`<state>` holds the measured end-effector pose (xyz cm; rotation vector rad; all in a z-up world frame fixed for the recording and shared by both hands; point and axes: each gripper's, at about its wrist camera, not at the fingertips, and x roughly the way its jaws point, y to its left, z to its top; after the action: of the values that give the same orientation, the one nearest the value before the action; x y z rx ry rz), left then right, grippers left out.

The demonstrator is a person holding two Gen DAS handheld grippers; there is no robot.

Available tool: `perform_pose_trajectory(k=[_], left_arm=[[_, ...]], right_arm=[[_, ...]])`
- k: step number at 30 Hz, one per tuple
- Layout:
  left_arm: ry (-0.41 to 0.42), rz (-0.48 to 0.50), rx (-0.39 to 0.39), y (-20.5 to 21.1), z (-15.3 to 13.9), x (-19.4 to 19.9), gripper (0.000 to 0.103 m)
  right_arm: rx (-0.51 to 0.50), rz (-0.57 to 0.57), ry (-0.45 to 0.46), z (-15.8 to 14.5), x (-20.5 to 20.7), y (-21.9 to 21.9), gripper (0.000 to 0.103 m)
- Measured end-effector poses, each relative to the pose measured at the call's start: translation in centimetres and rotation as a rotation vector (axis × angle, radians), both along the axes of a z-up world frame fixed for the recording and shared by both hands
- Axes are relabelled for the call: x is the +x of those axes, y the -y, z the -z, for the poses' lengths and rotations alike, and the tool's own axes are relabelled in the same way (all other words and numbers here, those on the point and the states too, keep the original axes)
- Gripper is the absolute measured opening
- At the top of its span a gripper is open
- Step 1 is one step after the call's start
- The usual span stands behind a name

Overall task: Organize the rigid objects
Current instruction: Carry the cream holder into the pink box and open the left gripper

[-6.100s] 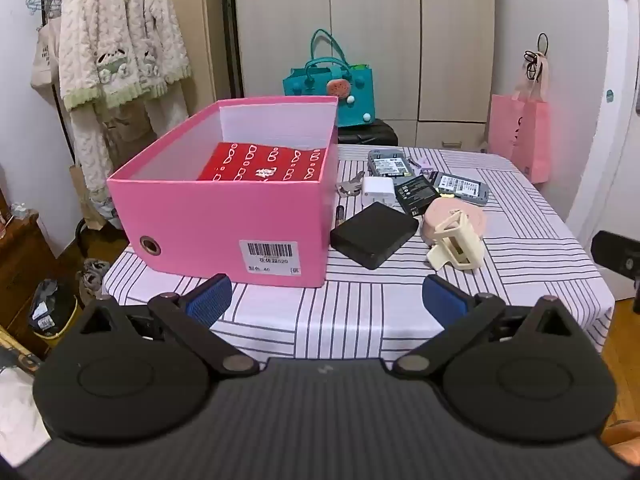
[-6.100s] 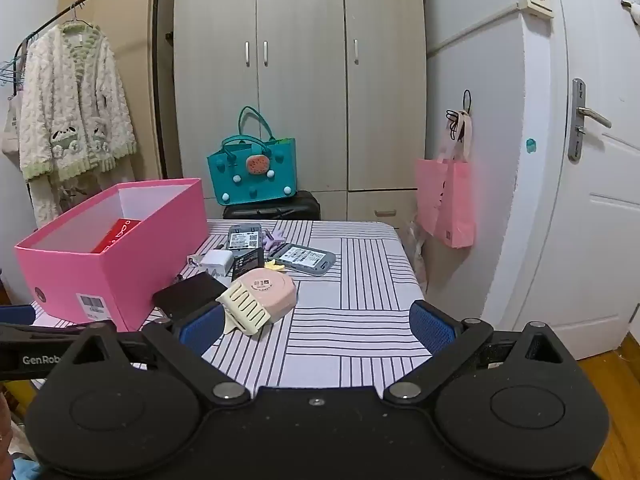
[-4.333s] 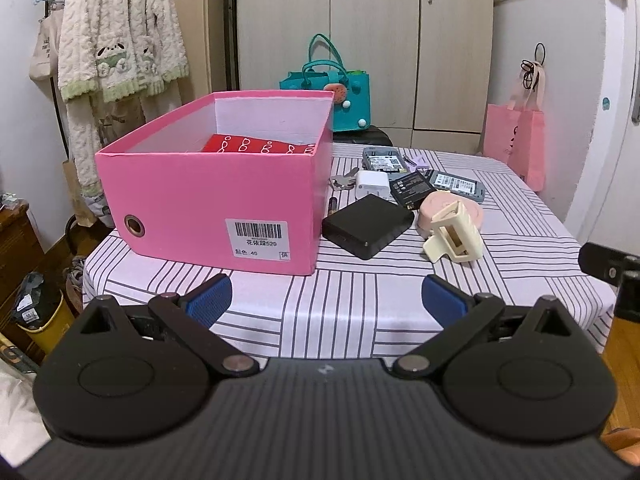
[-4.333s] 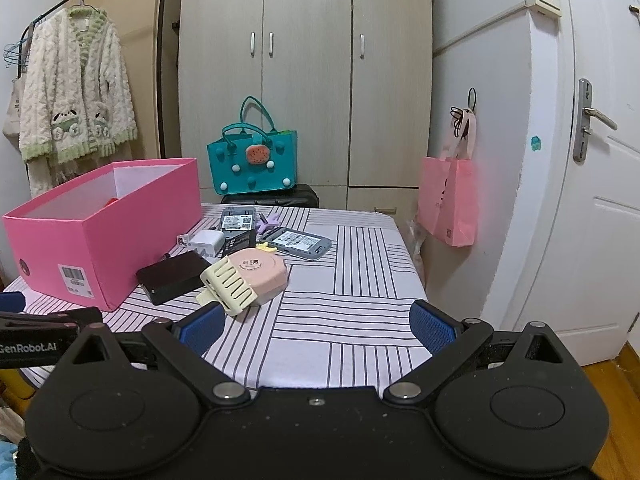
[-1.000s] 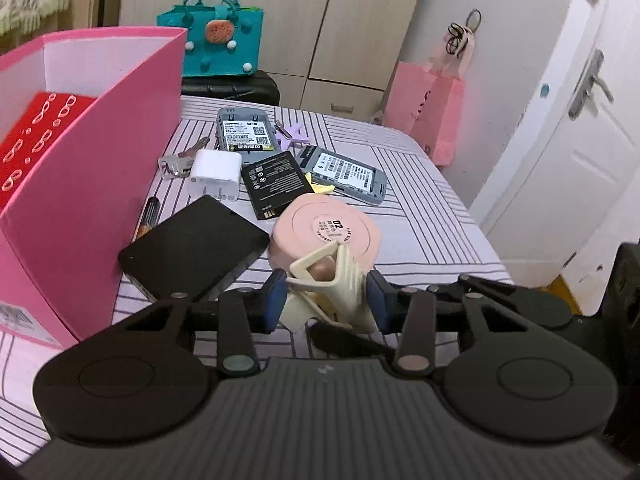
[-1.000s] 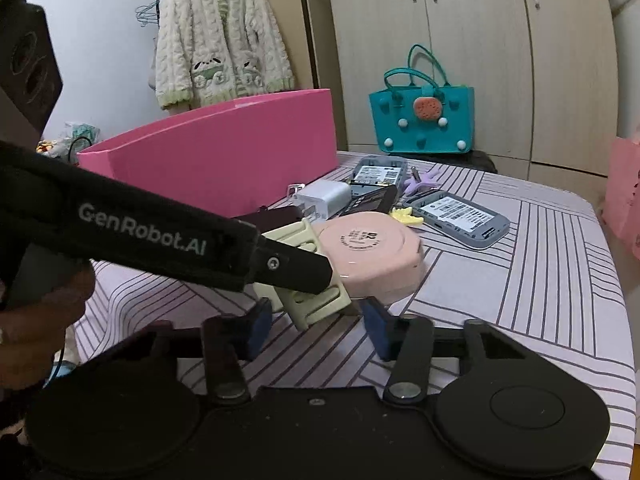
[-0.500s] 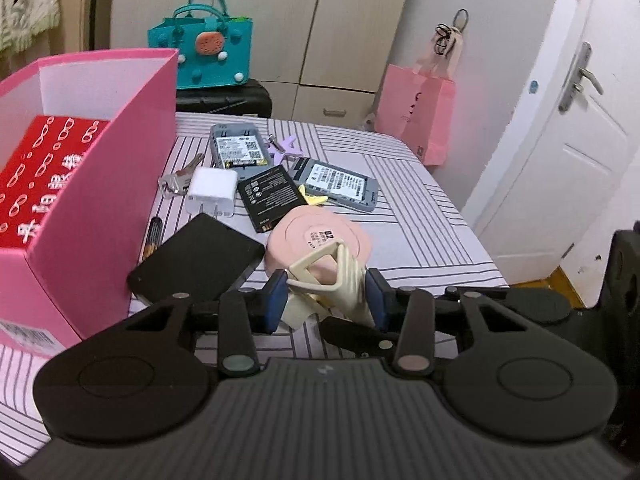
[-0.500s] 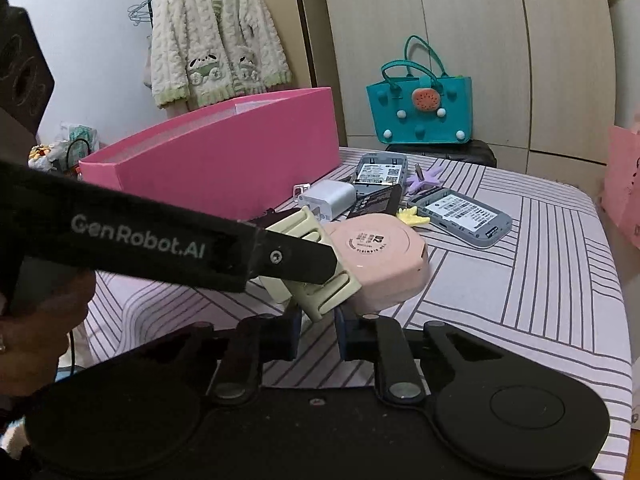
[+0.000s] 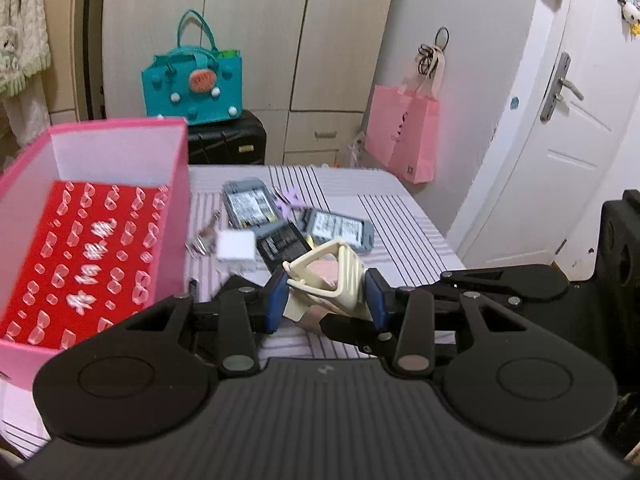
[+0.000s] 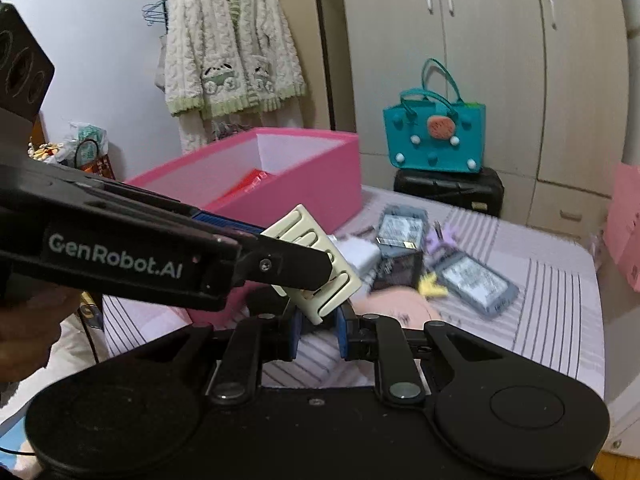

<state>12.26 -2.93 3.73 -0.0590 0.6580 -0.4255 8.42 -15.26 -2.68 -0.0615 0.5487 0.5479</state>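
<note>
Left gripper (image 9: 326, 294): clenched on the cream hair claw clip (image 9: 336, 276); both blue pads press its sides, and the clip is lifted above the striped tablecloth (image 9: 400, 216), to the right of the pink box (image 9: 176, 216).
Right gripper (image 10: 316, 330): pads drawn close together just under the clip's lower end (image 10: 320, 280); whether they pinch the clip or the pink round case (image 10: 394, 304) behind it cannot be told.
Hair claw clip: held in the air beside the pink box's near right corner, ribbed face toward the right wrist camera.
Writing: "GenRobot.AI" in white on the left gripper's black arm (image 10: 116, 256), read in the right wrist view only. Labels on the grey devices (image 9: 248, 204) and the black battery (image 9: 284, 246) are too blurred to read; white characters on the red packet (image 9: 88, 256) are smeared.
Left wrist view only: the red patterned packet lying flat inside the pink box, the pink shopping bag (image 9: 404, 136) on the wall beyond the box, the white door with its handle (image 9: 560, 92).
Right wrist view only: the cream cardigan (image 10: 232, 48) hanging behind the pink box, a hand (image 10: 28, 336) under the left gripper's arm.
Both views: teal handbag (image 9: 194, 84) on a black case behind the pink box; white charger (image 9: 236, 246) just right of the box.
</note>
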Motion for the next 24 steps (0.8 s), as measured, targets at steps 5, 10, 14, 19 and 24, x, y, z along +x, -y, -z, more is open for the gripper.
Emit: perform_pose_trajectory(k=[5, 10, 14, 19, 24], left_arm=[[0.002, -0.037, 0.002, -2.3, -2.8, 0.7, 0.04], [0.017, -0.069, 0.041, -4.6, -5.6, 1.9, 0.04], [0.032, -0.104, 0.067, -7.0, -6.7, 3.6, 0.04], [0.012, -0.175, 0.061, -10.2, -5.7, 6.7, 0.04], [-0.029, -0.242, 0.038, -13.0, -3.9, 10.5, 0.04]], right_arm=[[-0.024, -0.039, 0.016, -2.8, 1.2, -2.3, 0.022], [-0.028, -0.094, 0.021, -5.3, 3.2, -4.9, 0.022], [-0.066, -0.139, 0.056, -6.4, 5.1, -7.6, 0.022], [-0.094, -0.197, 0.037, -6.1, 8.8, -10.8, 0.022], [-0.133, -0.236, -0.014, -5.1, 13.1, -14.0, 0.022]])
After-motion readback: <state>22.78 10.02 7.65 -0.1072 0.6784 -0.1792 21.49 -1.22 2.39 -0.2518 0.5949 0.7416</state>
